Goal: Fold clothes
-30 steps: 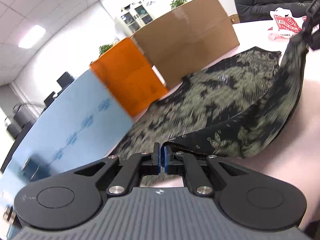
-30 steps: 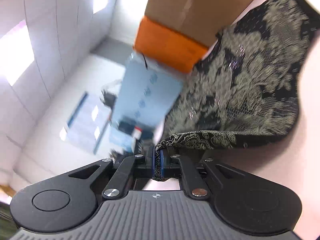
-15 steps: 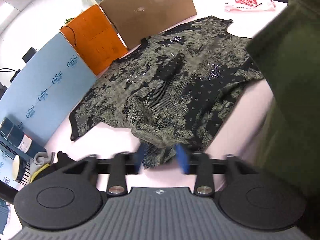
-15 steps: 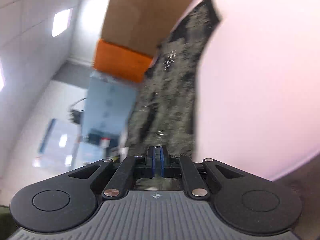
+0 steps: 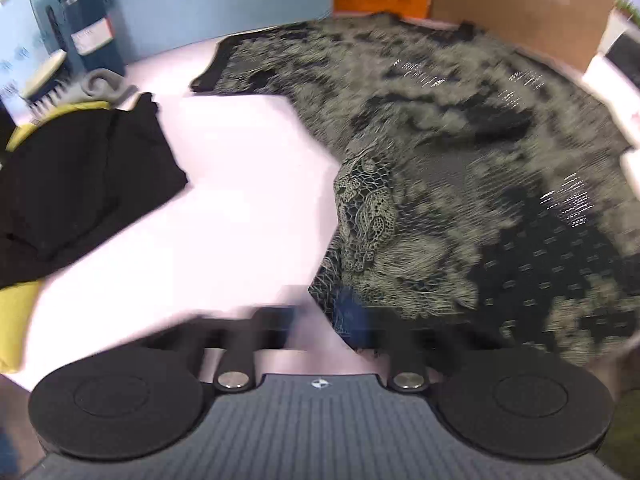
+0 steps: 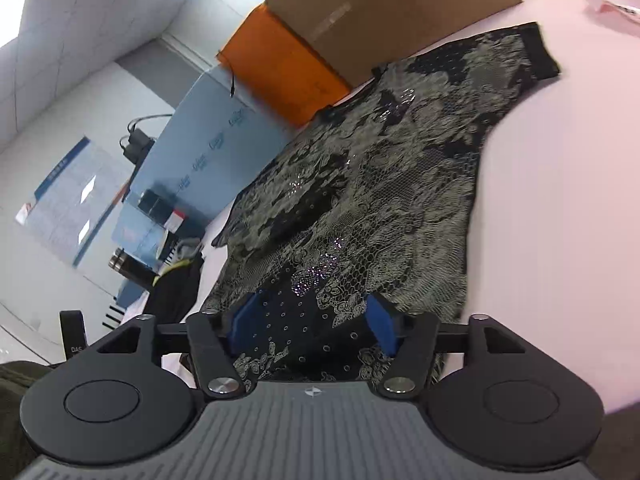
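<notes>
While the patterned garment (image 6: 360,184) lies spread on the pink worktop (image 6: 560,200), the right gripper (image 6: 312,324) has just opened over its near hem; the blurred left gripper (image 5: 344,320) reads closed at the near-left edge. Next, probably regrasp for a fold.

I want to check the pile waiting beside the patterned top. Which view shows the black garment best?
The left wrist view: the black garment lies large and unobstructed. The right wrist view shows only a dark sliver at the table edge.
</notes>
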Available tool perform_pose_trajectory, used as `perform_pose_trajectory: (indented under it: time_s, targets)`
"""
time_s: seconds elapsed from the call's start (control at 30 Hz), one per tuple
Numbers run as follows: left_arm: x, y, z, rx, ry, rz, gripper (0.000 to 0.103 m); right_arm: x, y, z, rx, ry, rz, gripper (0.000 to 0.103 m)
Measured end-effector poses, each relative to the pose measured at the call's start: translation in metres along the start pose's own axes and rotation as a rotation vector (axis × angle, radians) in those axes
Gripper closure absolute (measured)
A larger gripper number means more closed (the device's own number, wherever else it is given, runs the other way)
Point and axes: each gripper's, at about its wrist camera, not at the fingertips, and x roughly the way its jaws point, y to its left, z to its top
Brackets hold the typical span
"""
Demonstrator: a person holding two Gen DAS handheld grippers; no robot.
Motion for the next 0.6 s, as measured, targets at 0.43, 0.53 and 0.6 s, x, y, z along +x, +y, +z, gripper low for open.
perform_pose_trajectory:
  time_s: [0.43,0.53,0.6]
  targets:
    - [-0.040,-0.083,0.025,0.183,-0.299,0.003,0.102,0.047,-0.002,-0.003,-0.113,0.150,-0.045,0.031]
    - [-0.050,-0.126,0.012,0.437,-0.342,-0.152,0.102,0.046,-0.006,-0.003,-0.101,0.170,-0.036,0.031]
    - [-0.048,-0.134,0.012,0.476,-0.309,-0.214,0.101,0.047,-0.007,-0.003,-0.098,0.178,-0.027,0.031]
